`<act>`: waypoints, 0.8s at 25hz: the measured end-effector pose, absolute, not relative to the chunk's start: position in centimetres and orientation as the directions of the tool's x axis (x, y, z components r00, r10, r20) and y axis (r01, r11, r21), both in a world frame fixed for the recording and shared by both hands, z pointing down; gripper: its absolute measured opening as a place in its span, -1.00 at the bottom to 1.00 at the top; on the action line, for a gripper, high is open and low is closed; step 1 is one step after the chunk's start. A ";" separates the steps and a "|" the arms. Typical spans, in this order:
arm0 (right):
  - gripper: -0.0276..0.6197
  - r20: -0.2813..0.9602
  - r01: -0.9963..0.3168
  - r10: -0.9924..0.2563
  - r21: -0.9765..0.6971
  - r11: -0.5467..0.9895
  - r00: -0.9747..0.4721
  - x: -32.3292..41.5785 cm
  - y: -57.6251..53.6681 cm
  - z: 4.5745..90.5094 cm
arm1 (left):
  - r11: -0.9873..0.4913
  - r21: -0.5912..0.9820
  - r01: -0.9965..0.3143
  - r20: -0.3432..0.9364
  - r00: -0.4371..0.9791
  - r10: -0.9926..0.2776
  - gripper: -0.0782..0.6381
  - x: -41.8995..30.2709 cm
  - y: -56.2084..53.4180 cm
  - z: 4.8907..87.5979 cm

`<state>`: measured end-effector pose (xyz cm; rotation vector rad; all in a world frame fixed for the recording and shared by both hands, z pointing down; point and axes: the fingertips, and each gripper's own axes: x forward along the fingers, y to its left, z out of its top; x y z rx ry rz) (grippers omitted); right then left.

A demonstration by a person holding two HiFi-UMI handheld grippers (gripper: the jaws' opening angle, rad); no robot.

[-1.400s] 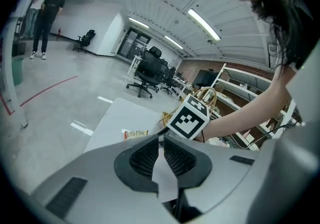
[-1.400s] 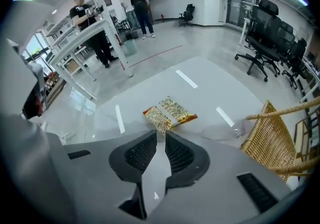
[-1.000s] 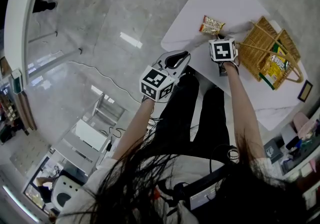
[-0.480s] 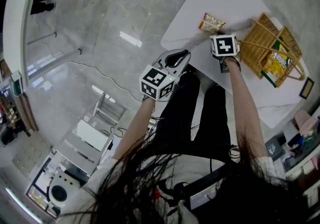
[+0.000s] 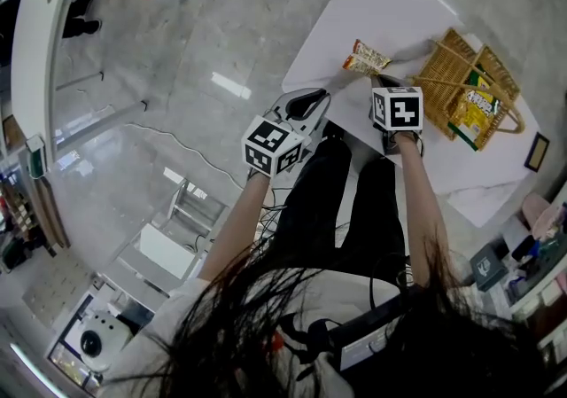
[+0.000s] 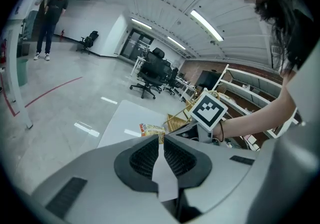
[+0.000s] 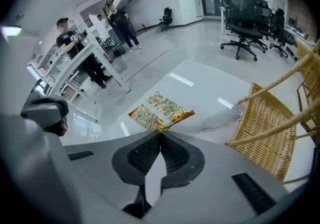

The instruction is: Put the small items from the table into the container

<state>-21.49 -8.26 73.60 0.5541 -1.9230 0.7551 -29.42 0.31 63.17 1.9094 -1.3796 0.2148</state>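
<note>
- Under the black-and-white marker cube [image 5: 396,108] right of centre in the head view, the tips of the grey plastic right gripper [image 5: 383,84] are covered by its own body, so the grip cannot be read from above
- Low in the right gripper view its ribbed black pads are pressed together on the bottom corner of the crinkled orange-and-yellow foil snack packet [image 7: 161,108]
- From there the packet fans upward, creased down its middle, over the smooth white round-cornered table [image 7: 200,93]; whether any part of it rests on the top I cannot tell, and its print is too small to read
- At the right edge of that view the woven straw-coloured wicker basket [image 7: 262,128] is cut off by the frame, its twisted handles [image 7: 272,88] crossing toward the upper right
- From the head view the basket stands on the table to the right of the snack packet, with a glossy green-and-yellow packet [image 5: 469,111] lying inside it
- At the centre of the head view, near the table's lower-left edge, the grey plastic left gripper [image 6: 161,137] has its jaws closed tip to tip with nothing between them
- Long dark hair [image 5: 266,325] fills the bottom of the head view and hides the person's torso
- Round about lie a glossy pale stone-look floor [image 5: 221,15], a thin cable [image 5: 190,144] left of centre, black wheeled office chairs [image 7: 242,3] at the top of the right gripper view, and people [image 7: 122,26] standing by white racks at its upper left
</note>
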 end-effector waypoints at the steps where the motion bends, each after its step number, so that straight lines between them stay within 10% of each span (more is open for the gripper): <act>1: -0.87 0.892 -0.655 -0.059 -0.283 0.701 -0.449 -21.3 -7.9 72.7 | -0.137 0.471 -0.871 0.536 0.406 -0.741 -0.71 -29.4 0.2 62.8; 20: -0.87 0.840 -0.688 -0.171 -0.287 0.666 -0.516 -12.3 -6.8 56.7 | -0.329 0.450 -0.830 0.493 0.538 -0.684 -0.71 -22.8 -3.8 56.4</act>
